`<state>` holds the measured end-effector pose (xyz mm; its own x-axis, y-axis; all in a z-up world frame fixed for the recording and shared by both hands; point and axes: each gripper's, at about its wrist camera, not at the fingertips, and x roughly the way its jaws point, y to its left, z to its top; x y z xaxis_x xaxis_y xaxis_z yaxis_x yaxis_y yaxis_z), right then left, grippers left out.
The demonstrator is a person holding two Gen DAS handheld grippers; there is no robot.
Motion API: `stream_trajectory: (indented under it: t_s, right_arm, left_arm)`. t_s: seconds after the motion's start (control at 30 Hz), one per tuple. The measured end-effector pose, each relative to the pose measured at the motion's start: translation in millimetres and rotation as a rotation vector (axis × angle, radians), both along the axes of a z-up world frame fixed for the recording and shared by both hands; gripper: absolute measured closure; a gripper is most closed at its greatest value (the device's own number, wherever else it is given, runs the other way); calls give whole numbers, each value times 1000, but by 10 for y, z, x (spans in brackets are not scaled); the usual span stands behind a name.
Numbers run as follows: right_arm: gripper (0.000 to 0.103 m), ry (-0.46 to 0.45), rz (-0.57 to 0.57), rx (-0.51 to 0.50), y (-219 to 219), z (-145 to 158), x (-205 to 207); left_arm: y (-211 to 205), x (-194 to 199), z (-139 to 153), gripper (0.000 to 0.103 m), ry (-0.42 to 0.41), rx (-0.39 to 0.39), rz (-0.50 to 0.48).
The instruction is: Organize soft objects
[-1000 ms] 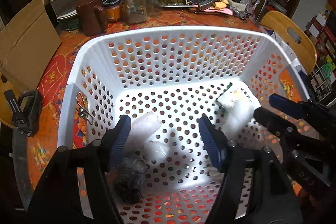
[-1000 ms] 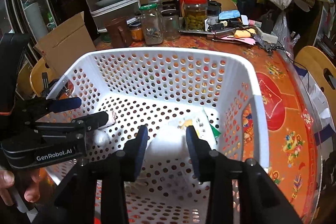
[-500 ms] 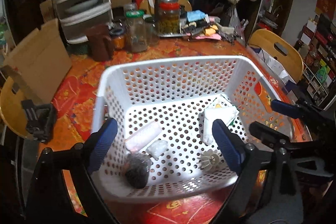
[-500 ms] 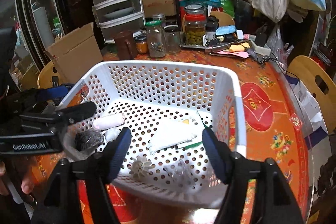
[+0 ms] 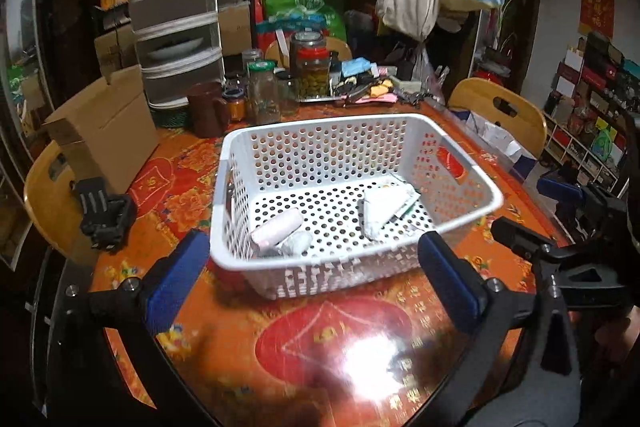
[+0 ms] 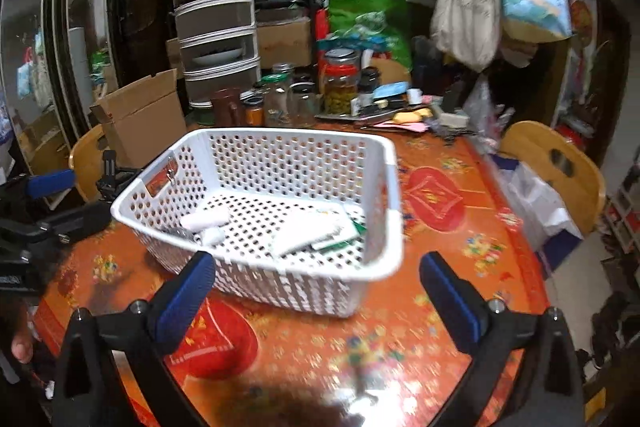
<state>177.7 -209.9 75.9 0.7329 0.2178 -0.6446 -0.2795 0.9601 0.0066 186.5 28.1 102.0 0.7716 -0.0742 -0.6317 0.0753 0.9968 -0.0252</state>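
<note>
Red-and-orange patterned table (image 5: 240, 327) carries a white perforated basket (image 5: 352, 155) at its centre. Glass jars (image 5: 314, 67) stand at the 12 o'clock edge, and a cardboard box (image 5: 108, 131) sits at 10 o'clock.

Inside the basket, a pale pink roll (image 5: 277, 226) lies at the 8 o'clock part of the floor, with a small white wad (image 5: 298, 241) just beside it. A white flat packet (image 5: 386, 207) lies at 3 o'clock, well apart from the roll. Its printed green edge is probably a second packet beneath; the view is too blurred to confirm.

Left tongs (image 5: 312, 275) are spread wide and hold nothing, positioned at 6 o'clock of the basket, outside its near wall. Right tongs (image 6: 316, 291) are likewise spread wide and empty, above the table near the basket's near corner.
</note>
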Motion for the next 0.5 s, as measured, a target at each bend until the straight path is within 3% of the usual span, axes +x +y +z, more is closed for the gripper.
stream_trajectory:
  t_s: [0.17,0.5]
  right_arm:
    - [1,-44,0,25,-98,35,-544]
    - [1,-178,-22,99,-306,342,-1398]
  left_arm:
    - [37,-626,83,0,-69,-13,13]
    - [118,-1535,155,0,-117,-22,70]
